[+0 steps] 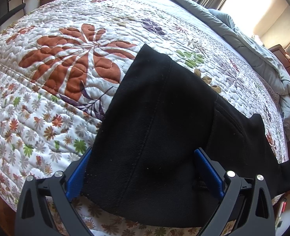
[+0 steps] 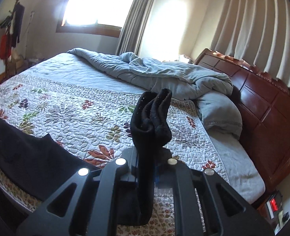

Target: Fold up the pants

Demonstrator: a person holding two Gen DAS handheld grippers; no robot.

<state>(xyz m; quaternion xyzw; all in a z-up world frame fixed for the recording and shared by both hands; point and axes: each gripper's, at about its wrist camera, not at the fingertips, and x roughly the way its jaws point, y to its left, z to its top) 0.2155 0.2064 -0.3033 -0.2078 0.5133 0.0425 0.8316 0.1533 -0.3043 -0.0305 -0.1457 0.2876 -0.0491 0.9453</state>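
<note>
The black pants [image 1: 158, 122] lie on the floral quilt [image 1: 66, 74] near the bed's front edge, partly folded, with one part trailing off to the right. My left gripper [image 1: 145, 163] points down over their near end. Its jaws stand wide apart, with cloth lying between the blue pads [image 1: 77, 177] and past the right one. In the right wrist view my right gripper [image 2: 147, 157] is shut on a bunched end of the pants [image 2: 150, 116], which sticks up out of the jaws. The rest of the pants [image 2: 27, 153] lies at the left on the quilt [image 2: 76, 118].
A crumpled grey duvet [image 2: 164, 74] is heaped along the bed's far side by the wooden headboard [image 2: 262, 102]. A window [image 2: 97, 2] and curtains [image 2: 253, 29] stand behind. A coat stand [image 2: 11, 25] is at far left. A black chair [image 1: 9, 9] stands beyond the bed.
</note>
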